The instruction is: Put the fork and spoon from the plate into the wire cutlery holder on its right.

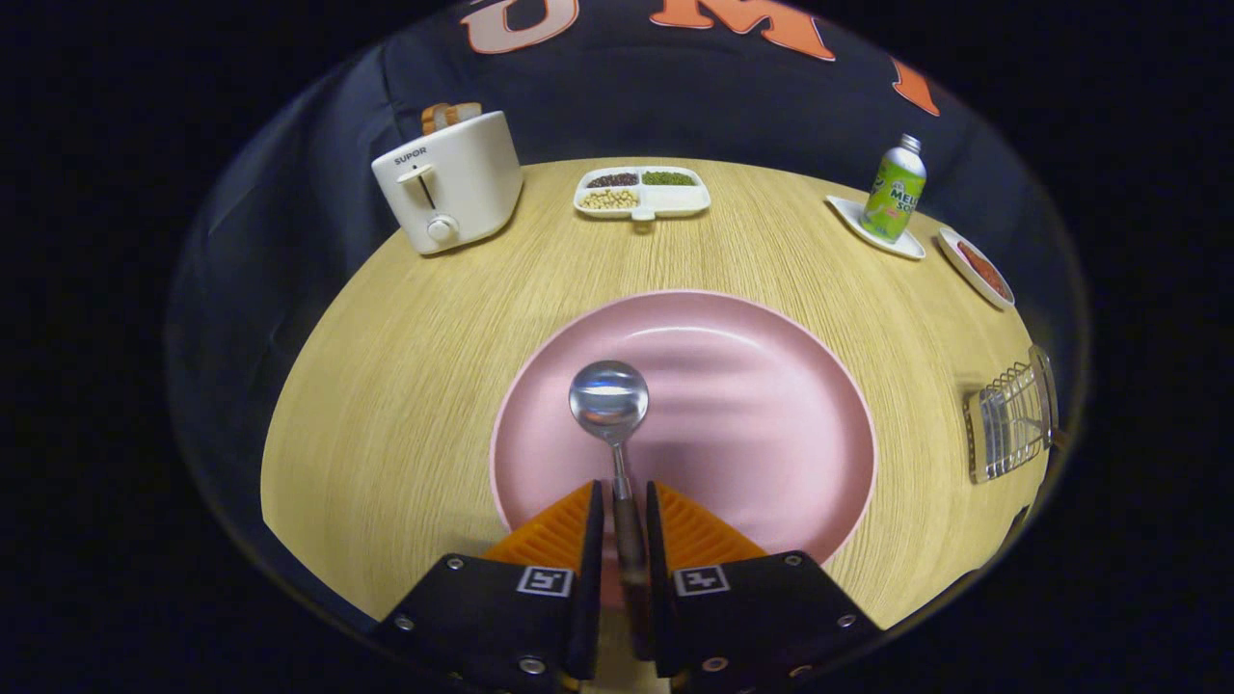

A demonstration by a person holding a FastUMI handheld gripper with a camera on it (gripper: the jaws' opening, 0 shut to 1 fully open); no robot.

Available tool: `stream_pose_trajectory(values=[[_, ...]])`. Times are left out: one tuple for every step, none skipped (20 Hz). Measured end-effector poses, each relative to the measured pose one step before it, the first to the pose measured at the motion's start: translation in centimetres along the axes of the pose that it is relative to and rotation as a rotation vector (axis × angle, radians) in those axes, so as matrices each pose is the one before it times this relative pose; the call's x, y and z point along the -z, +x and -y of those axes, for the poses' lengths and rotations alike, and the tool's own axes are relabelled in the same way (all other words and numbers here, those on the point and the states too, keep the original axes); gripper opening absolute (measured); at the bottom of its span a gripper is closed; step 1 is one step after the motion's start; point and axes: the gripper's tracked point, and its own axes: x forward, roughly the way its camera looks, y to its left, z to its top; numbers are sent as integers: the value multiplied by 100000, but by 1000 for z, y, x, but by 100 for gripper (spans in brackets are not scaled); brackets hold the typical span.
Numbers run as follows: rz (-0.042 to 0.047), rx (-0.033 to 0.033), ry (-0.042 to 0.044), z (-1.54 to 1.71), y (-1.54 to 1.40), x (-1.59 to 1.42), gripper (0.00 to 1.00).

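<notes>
Running straight ahead from the fingers, the spoon (610, 410) has its handle clamped between the closed gripper (624, 511), bowl forward over the pink plate (771, 405). The wire cutlery holder (1007, 424) lies well off to the fingers' right.

table (405, 386): round, light wood grain | wall (598, 106): black cloth behind the far edge | far left: white toaster (448, 183) with bread | far middle: white divided tray (643, 192) of beans | far right: green bottle (895, 188) on white dish, small bowl (976, 268) beside
</notes>
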Motion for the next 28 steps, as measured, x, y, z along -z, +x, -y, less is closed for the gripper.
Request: stream_pose_trajectory(values=[[-152, -433, 2617, 198, 27, -7, 16], [-120, -786, 3047, 813, -331, -299, 7], [1346, -540, 2091, 308, -695, -398, 5], [1727, -291, 1039, 582, -1049, -434, 5], [1338, -195, 595, 815, -1219, -307, 5], [1130, -612, -269, 167, -1466, -221, 5], [857, -610, -924, 1024, -1455, -243, 5], [390, -503, -919, 1033, -1403, -88, 5], [132, -884, -1117, 1045, -1386, -121, 5], [428, -968, -1168, 1564, -1315, -165, 5], [252, -917, -1354, 1077, -1338, -97, 5], [221, -704, -1092, 1114, -1289, 12, 5], [409, -565, -615, 1192, -1329, -86, 5], [343, -516, -295, 1326, -1350, -52, 5], [192, -453, -22, 1255, -1225, -90, 5], [-116, -591, -84, 1290, -1130, -73, 5], [-1396, -185, -590, 1418, -1272, 137, 5], [644, 967, -327, 1583, -1463, -89, 5], [1158, 2233, -666, 1779, -942, -451, 5], [645, 2549, -717, 1820, -596, -495, 5], [421, 1998, 113, 1502, -559, -460, 5], [-340, 1617, 674, 1349, -460, -174, 5], [-894, 1199, 1019, 1218, -315, -196, 5], [-1012, 919, 1255, 1191, -415, -34, 5], [-1013, 865, 1139, 952, -71, -194, 5], [-1472, 642, 842, 874, 75, -163, 5], [-1984, -114, 533, 622, 146, -177, 5], [-2571, -34, 283, 673, 278, -76, 5]])
